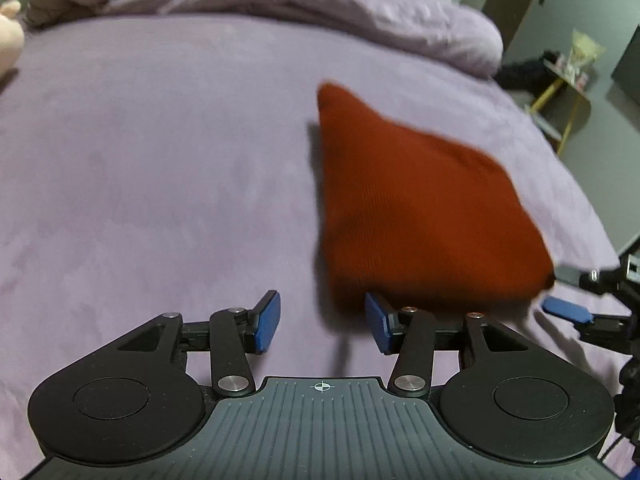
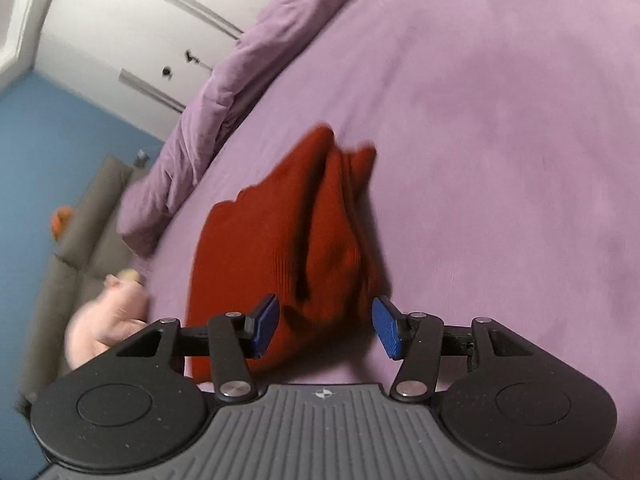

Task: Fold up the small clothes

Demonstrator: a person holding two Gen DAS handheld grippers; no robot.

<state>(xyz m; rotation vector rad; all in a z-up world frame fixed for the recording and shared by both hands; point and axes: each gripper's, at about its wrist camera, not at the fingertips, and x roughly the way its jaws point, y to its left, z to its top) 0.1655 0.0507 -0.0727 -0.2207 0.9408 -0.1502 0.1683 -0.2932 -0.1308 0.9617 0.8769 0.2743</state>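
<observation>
A rust-red knitted garment (image 1: 420, 208) lies folded on the purple bed sheet (image 1: 160, 160), blurred by motion. My left gripper (image 1: 322, 326) is open and empty, with the garment's near edge just ahead of its right pad (image 1: 378, 326). In the right wrist view the same garment (image 2: 288, 248) shows stacked folds, and my right gripper (image 2: 326, 326) is open with the cloth's near edge lying between and just beyond its blue pads. The right gripper also shows at the right edge of the left wrist view (image 1: 568, 300).
A rolled purple duvet (image 1: 280, 4) lies along the far edge of the bed. A pink plush toy (image 2: 108, 320) sits by the grey headboard (image 2: 68, 240). A yellow-legged side table (image 1: 568, 92) stands on the floor beyond the bed's right edge.
</observation>
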